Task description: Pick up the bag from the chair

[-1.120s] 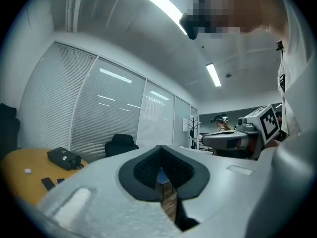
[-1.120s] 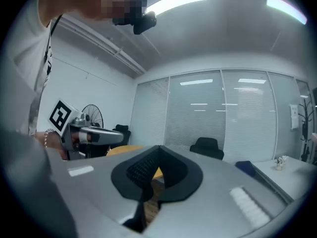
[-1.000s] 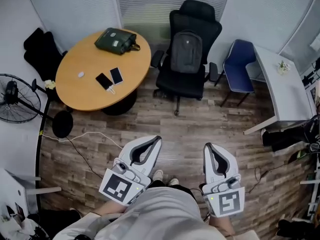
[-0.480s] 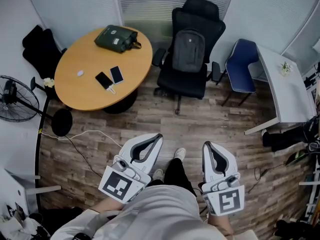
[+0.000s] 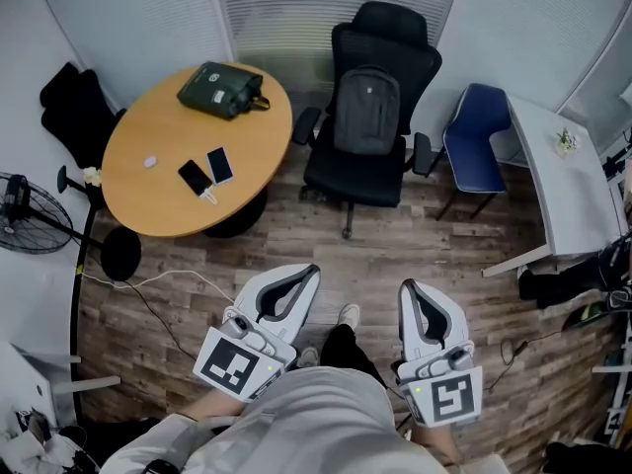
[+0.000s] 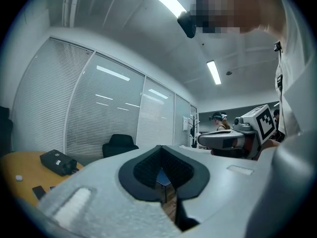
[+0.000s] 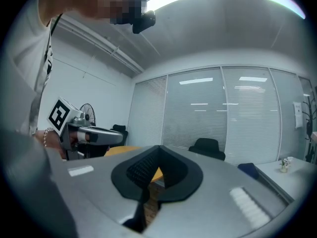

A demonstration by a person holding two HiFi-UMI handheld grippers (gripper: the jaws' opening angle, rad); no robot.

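A grey backpack (image 5: pixel 366 113) leans upright against the back of a black office chair (image 5: pixel 372 162) at the top middle of the head view. My left gripper (image 5: pixel 312 270) is shut and empty, held low over the wood floor well short of the chair. My right gripper (image 5: pixel 406 286) is shut and empty too, beside it on the right. In the left gripper view the chair (image 6: pixel 119 145) shows far off past the closed jaws of the left gripper (image 6: pixel 162 148). The right gripper view shows the chair (image 7: pixel 207 148) beyond the closed right gripper (image 7: pixel 159 148).
A round wooden table (image 5: pixel 188 188) at the left carries a dark green bag (image 5: pixel 219 89) and two phones (image 5: pixel 207 171). A blue chair (image 5: pixel 474 144) and a white desk (image 5: pixel 558 188) stand at the right. A black fan (image 5: pixel 28 215) and a white cable (image 5: pixel 158 282) lie at the left.
Both grippers and the camera have moved forward toward the chair; the table, the chair and the backpack sit lower and nearer in the head view. My foot has stepped ahead.
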